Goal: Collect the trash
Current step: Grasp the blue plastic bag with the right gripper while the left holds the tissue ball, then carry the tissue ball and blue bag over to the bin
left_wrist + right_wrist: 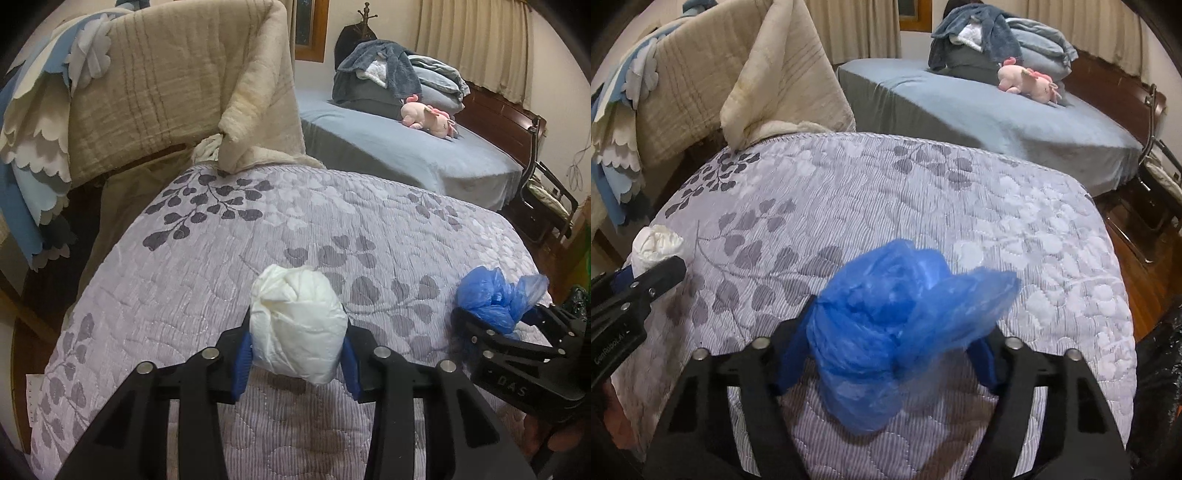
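While gripping blue bag (886,332), right gripper (495,325) reads "DAS".

Two markings can be read, both on gripper bodies. In the left wrist view, the black body of the right gripper (495,317) bears raised letters reading "DAS". In the right wrist view, the left gripper (650,266) carries small white lettering that seems to read "GenRobot.AI", though it is partly blurred.

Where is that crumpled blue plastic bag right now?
The crumpled blue plastic bag is pinched in the right gripper above the floral grey quilt, to the right of the white paper wad held by the left gripper.
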Demonstrator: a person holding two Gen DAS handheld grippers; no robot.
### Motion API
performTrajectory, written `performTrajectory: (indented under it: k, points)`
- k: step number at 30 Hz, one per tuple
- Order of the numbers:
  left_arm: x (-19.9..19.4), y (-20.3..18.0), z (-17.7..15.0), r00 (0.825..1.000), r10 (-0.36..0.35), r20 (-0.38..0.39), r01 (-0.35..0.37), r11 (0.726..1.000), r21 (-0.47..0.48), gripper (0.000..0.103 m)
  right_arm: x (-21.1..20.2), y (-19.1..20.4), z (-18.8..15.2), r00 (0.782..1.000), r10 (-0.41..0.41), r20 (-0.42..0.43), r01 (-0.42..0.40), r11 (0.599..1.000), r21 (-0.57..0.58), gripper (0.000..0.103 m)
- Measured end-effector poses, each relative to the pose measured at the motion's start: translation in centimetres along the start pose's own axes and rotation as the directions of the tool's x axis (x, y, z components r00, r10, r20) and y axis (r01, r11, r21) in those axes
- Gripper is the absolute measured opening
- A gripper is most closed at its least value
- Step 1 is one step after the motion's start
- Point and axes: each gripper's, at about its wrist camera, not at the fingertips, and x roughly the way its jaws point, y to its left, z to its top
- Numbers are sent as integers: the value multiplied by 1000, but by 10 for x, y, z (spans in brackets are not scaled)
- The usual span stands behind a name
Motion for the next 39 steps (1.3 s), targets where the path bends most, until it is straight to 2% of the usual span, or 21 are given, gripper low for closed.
performTrajectory:
  k: [4,9,23,39]
  points:
    - [1,-1,-1,1000,2,-1,-2,1000,8,40,1,2,0,1000,6,-6,-6,1000,-6,59]
    - [-3,-3,0,1000,3,8,-3,1000,9,40,-5,0,0,1000,23,-1,-23,1000,4,54]
    - [-37,-22,11,998,-25,62,23,999,27,40,-63,-20,8,996,19,86,-24,998,56,54]
    - [-107,-78,11,987,-104,119,92,991,102,40,-154,-63,-11,983,-24,180,-1,990,138,54]
